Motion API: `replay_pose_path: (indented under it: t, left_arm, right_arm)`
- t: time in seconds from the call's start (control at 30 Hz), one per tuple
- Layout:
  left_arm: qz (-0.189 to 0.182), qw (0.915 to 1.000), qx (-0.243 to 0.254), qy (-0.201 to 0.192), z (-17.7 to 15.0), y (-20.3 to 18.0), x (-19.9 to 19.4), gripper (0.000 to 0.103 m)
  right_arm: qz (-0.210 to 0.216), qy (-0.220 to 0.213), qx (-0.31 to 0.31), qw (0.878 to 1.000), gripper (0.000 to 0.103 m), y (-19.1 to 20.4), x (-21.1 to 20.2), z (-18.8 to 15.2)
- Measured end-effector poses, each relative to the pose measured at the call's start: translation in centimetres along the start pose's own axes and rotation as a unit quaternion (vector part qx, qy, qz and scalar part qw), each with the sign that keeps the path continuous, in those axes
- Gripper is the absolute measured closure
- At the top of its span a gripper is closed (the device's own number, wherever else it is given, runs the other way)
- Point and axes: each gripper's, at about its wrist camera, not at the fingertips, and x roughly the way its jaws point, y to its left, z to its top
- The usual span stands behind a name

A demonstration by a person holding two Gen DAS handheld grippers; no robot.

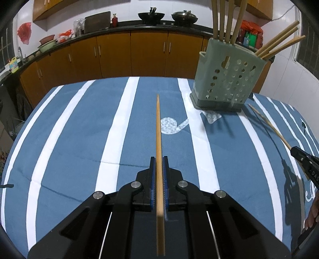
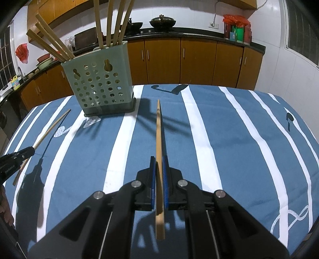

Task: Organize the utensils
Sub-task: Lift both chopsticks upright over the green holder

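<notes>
Kitchen around me. Table [image 1: 59, 139] under a blue cloth with white stripes. Behind it an L-shaped run of orange-brown cabinets [image 1: 149, 53] with a dark countertop [image 1: 127, 27]. Two woks [image 1: 151, 16] on the stove at the back. Sink tap [image 1: 20, 50] on the left arm of the counter, bowls [image 1: 46, 42] beside it. Upper cabinets [image 1: 51, 8] above. White tiled walls [image 2: 289, 65], barred window [image 2: 303, 31] on the right side. Red bag [image 1: 25, 32] hanging on the left wall. Light looks artificial, hard shadows on the cloth.

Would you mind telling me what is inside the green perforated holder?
The holder has about seven bamboo chopsticks sticking out its top. Their lower ends are mostly hidden behind its walls.
</notes>
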Motion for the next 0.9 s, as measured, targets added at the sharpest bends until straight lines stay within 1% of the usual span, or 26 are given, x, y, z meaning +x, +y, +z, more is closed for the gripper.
replay_pose_path:
  t: [0.23, 0.47, 0.7, 0.9]
  left_arm:
    - [-0.003, 0.9996, 0.001, -0.030, 1.4, 0.1, -1.8, 0.096]
    - [-0.008, 0.9962, 0.000, -0.086, 4.1, 0.4, -5.2, 0.096]
    - [-0.013, 0.9926, -0.001, -0.121, 6.0, 0.5, -7.2, 0.096]
    - [-0.033, 0.9884, -0.005, -0.148, 7.6, 0.2, -9.0, 0.096]
  right_arm:
    - [-0.002, -0.022, -0.001, 1.000, 0.095, -0.1, -1.2, 1.1]
    - [-0.004, -0.089, 0.010, 0.996, 0.095, -0.9, -4.9, 4.3]
    - [0.003, -0.124, 0.017, 0.992, 0.095, -1.2, -7.1, 6.2]
    - [0.022, -0.158, 0.021, 0.987, 0.095, -1.1, -9.5, 7.9]
